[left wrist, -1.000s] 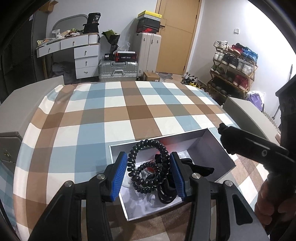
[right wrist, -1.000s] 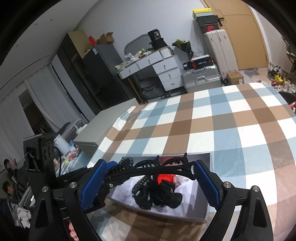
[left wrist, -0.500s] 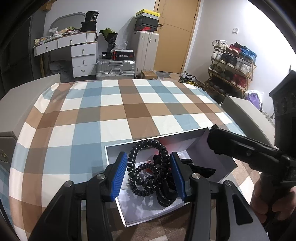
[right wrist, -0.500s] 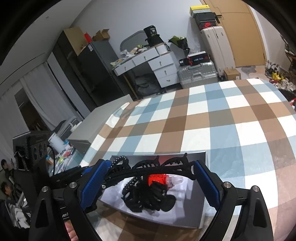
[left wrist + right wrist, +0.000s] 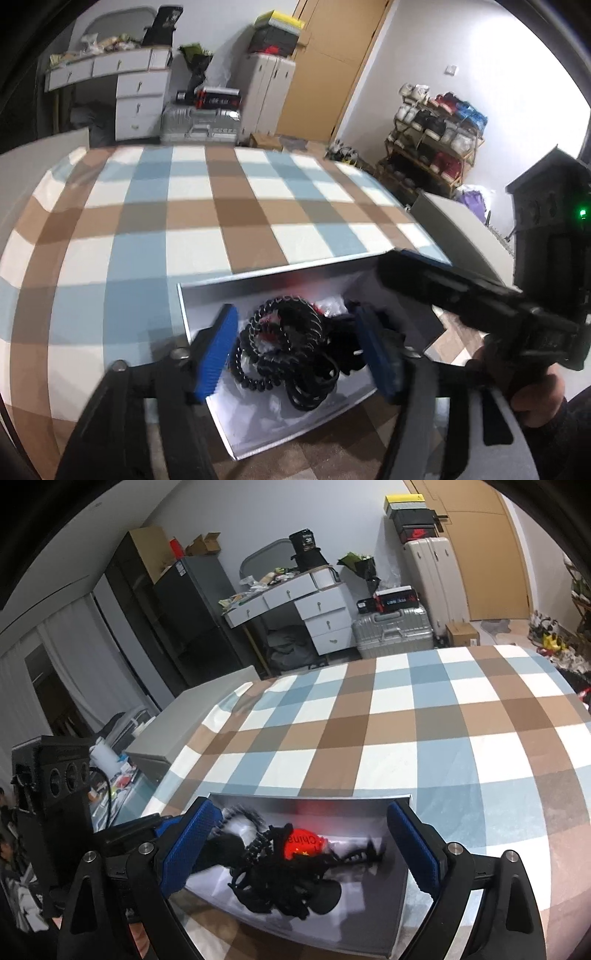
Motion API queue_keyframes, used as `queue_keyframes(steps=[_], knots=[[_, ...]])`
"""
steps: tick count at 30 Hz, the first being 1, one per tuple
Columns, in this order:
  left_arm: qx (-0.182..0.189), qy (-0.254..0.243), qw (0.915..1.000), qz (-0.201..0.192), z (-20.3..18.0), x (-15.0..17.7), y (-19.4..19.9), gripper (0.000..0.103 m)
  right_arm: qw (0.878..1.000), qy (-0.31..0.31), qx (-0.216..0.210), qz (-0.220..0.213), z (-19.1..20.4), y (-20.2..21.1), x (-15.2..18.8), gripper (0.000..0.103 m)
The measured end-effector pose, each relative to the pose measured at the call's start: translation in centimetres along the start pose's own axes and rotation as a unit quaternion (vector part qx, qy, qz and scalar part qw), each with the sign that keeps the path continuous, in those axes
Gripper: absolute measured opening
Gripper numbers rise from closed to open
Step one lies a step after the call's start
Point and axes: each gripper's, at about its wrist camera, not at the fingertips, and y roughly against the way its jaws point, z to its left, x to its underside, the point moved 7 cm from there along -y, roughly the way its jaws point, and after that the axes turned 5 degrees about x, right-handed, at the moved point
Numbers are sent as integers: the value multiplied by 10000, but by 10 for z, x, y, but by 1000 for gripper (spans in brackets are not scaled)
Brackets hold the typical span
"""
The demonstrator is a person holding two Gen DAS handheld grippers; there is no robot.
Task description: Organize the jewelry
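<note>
A shallow grey box lies on the checked tablecloth and holds a tangle of black jewelry. In the left wrist view a black beaded coil lies in the box between the blue pads of my left gripper, which is open around it with gaps on both sides. In the right wrist view my right gripper is wide open above the box. Under it lie black hair pieces and a red badge. The right gripper's finger crosses the left wrist view at right.
The checked tablecloth stretches beyond the box. A grey cabinet top borders the table on the left and another on the right. Drawers, suitcases and a shoe rack stand far behind.
My left gripper has opened and the beaded coil has dropped into the box. The black headband held across my right gripper's jaws is gone from them and the jaws are empty.
</note>
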Motion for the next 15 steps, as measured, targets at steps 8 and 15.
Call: queue_keyframes(steps=[8,15], knots=[[-323,-92,9992,-200,-2,-1,14,76,9996,-35,49,-291,-2,27,-1,96],[-820,-156,9939,-719,-2,-8,39,79,9974,115,118,-701,3,53,-3,101]])
